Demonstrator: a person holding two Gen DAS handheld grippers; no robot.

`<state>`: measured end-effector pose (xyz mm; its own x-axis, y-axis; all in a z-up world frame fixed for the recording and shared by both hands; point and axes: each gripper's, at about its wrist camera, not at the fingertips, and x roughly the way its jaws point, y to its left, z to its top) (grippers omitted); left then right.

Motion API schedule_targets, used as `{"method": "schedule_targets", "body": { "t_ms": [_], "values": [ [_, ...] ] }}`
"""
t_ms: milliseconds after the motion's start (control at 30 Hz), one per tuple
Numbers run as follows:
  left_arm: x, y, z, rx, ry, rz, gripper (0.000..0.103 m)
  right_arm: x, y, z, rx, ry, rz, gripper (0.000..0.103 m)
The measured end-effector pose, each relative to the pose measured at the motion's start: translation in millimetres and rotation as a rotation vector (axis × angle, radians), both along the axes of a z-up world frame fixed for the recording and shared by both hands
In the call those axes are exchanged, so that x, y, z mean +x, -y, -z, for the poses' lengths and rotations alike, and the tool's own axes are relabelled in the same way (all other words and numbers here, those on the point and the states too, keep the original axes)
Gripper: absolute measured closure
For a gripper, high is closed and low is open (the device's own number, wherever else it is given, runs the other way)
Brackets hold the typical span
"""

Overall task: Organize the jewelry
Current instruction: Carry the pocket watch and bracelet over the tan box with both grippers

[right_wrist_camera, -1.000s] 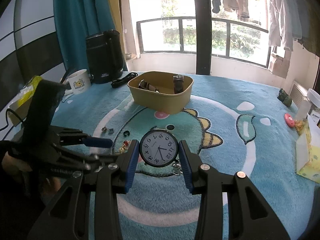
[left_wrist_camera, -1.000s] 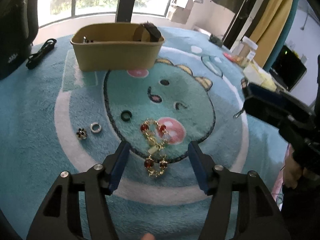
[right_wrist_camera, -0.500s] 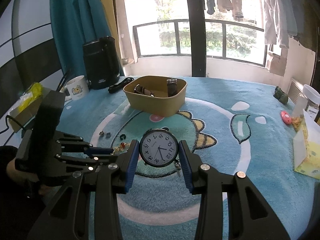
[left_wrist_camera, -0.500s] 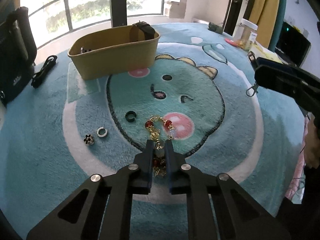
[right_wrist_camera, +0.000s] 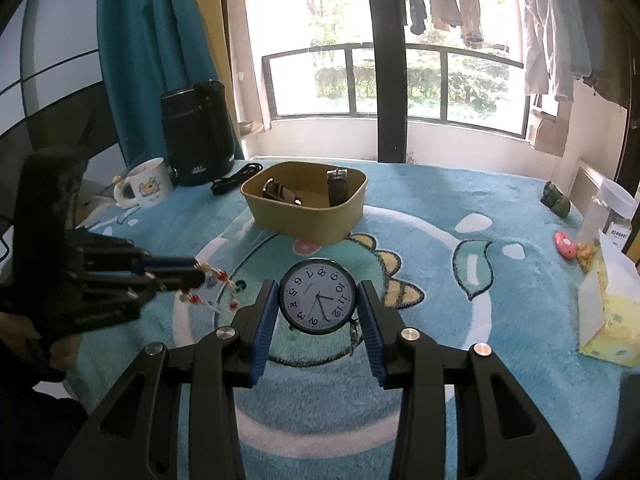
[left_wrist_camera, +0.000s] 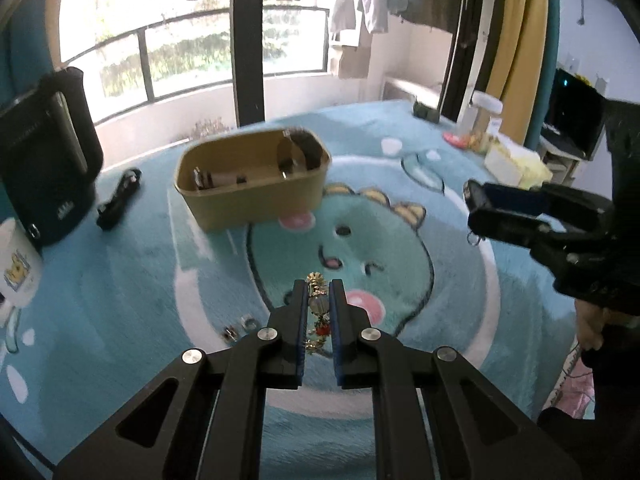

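My left gripper (left_wrist_camera: 318, 286) is shut on a gold bracelet with red beads (left_wrist_camera: 318, 312), lifted off the blue rug; from the right wrist view the bracelet (right_wrist_camera: 212, 284) dangles from the left gripper (right_wrist_camera: 198, 274). My right gripper (right_wrist_camera: 318, 292) is shut on a round white-faced watch (right_wrist_camera: 317, 302), held above the rug. In the left wrist view the right gripper (left_wrist_camera: 474, 202) shows at the right edge. A tan box (left_wrist_camera: 256, 196) with watches inside stands beyond, also the tan box (right_wrist_camera: 304, 216) in the right wrist view. Two small rings (left_wrist_camera: 240, 328) lie on the rug left of my left gripper; a dark ring (right_wrist_camera: 240, 285) lies by the bracelet.
A black kettle (right_wrist_camera: 198, 132), a white mug (right_wrist_camera: 146, 184) and a black strap (left_wrist_camera: 120, 198) are at the far left. A jar (right_wrist_camera: 614, 212), a pink item (right_wrist_camera: 565, 243) and a yellow-white box (right_wrist_camera: 608, 312) stand at the right. A hand (left_wrist_camera: 590, 326) holds the right gripper.
My left gripper closed on the bracelet and then lifted it off the rug, tilting upward. The right gripper with the watch stayed where it was.
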<state>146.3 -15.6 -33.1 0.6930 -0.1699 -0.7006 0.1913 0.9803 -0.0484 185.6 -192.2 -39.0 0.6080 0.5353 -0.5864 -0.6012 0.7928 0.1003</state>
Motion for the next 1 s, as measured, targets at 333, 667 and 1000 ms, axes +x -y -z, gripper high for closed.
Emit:
{"method": "schedule_targets", "body": {
  "t_ms": [333, 667, 1000],
  "values": [
    [9.4, -18.5, -30.4, 0.050, 0.113, -0.008, 0.091, 12.4, -13.8, -11.1, -0.029, 0.027, 0.002, 0.063],
    [40.8, -46.4, -46.8, 0.044, 0.182, -0.008, 0.091, 35.2, -31.2, -15.2, -0.080, 0.039, 0.006, 0.063],
    [79.9, -60.5, -43.6, 0.020, 0.193, 0.024, 0.091, 57.7, -58.3, -16.7, -0.102, 0.043, -0.018, 0.063]
  ]
}}
